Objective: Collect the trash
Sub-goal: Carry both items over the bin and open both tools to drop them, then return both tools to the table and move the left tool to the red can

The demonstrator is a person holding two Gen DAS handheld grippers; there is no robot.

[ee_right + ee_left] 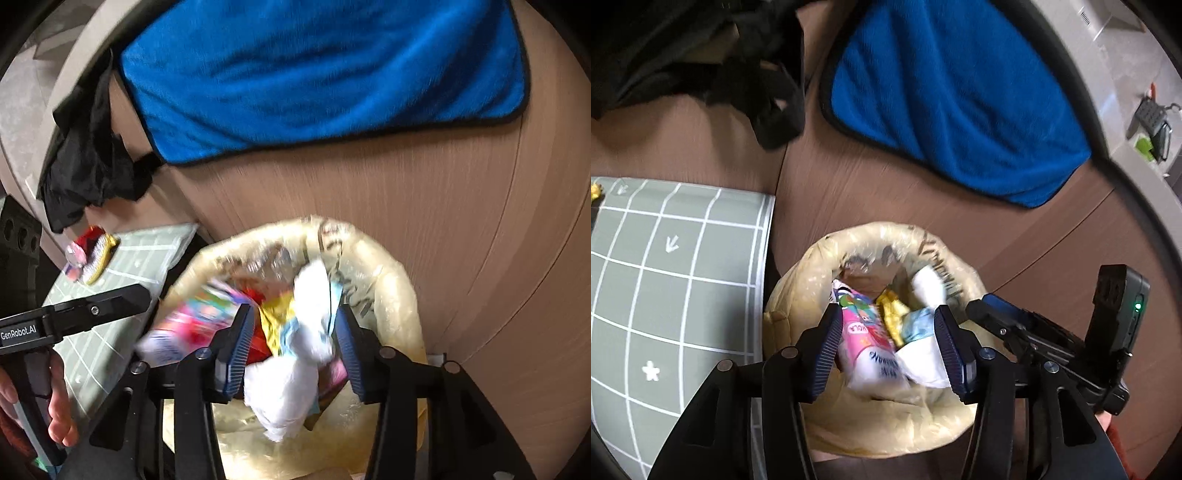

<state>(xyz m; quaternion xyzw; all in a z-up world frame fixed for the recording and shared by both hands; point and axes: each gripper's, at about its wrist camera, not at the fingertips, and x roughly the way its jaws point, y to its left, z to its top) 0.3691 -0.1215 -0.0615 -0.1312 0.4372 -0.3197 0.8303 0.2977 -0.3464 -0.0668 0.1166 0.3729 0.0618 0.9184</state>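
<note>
A crinkled yellowish plastic bag (882, 236) stands open on the wooden table, holding several pieces of trash. My left gripper (886, 347) hangs over its mouth, open. A pink printed wrapper (860, 332) and white paper lie loose between its blue pads, with a yellow wrapper (892, 314) deeper in the bag. My right gripper (291, 350) is over the same bag (399, 280), also open. A crumpled white tissue (288, 387) hangs loose between its fingers, not pinched. The pink wrapper (195, 321) looks blurred at the bag's left rim.
A blue towel (953, 92) lies behind the bag and a black cloth (701, 55) at the far left. A green grid mat (672, 277) lies left of the bag, with small red and gold wrappers (92, 254) on it. A hand (55, 406) grips a tool handle.
</note>
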